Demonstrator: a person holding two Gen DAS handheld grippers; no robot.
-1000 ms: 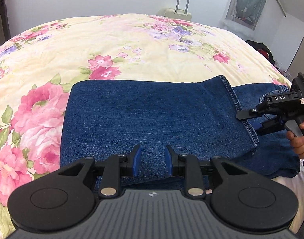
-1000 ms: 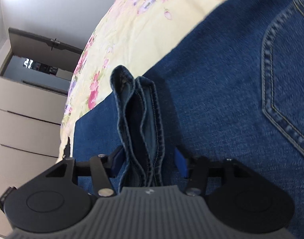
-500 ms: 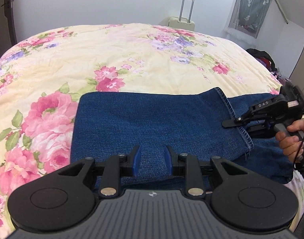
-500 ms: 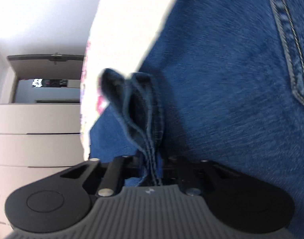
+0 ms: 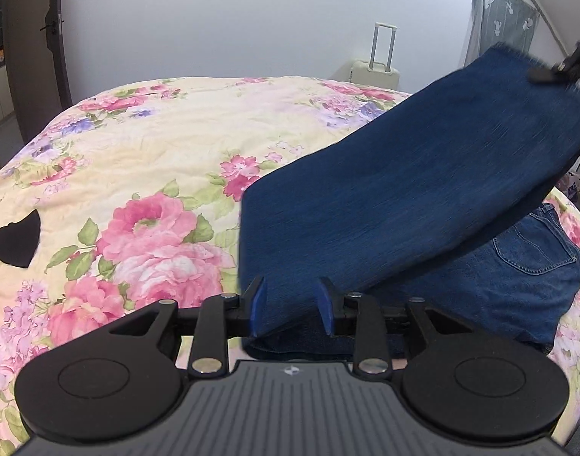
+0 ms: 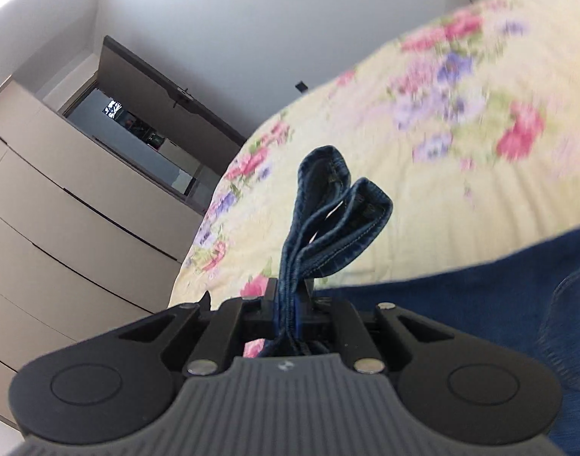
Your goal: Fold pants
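denim, dark blue: the pants (image 5: pixel 422 190) fill the right half of the left wrist view, lying on a bed (image 5: pixel 145 144) with a pale yellow cover printed with pink and purple flowers. the leg end is lifted off the bed and slopes up toward the upper right corner of the frame, while the seat part with a stitched back pocket (image 5: pixel 536 243) lies flat at the right edge under it.

the right gripper (image 6: pixel 290 296) is clenched on the hem (image 6: pixel 335 205) of the legs; in the right wrist view the bunched hem layers stick up out of the closed jaws at the middle of the frame. in the left wrist view only its black tip shows, blurred, at the upper right edge, right at the raised end of the cloth.

the left gripper (image 5: pixel 291 304), low in the centre of its frame, is opening, its blue pads (image 5: pixel 258 306) on either side of the folded near edge of the pants, with cloth between them but not pinched.

a small black piece of fabric (image 5: pixel 18 241) lies at the left edge of the bed. a cream suitcase (image 5: pixel 373 68) stands against the wall behind. no writing or label can be read in either view.
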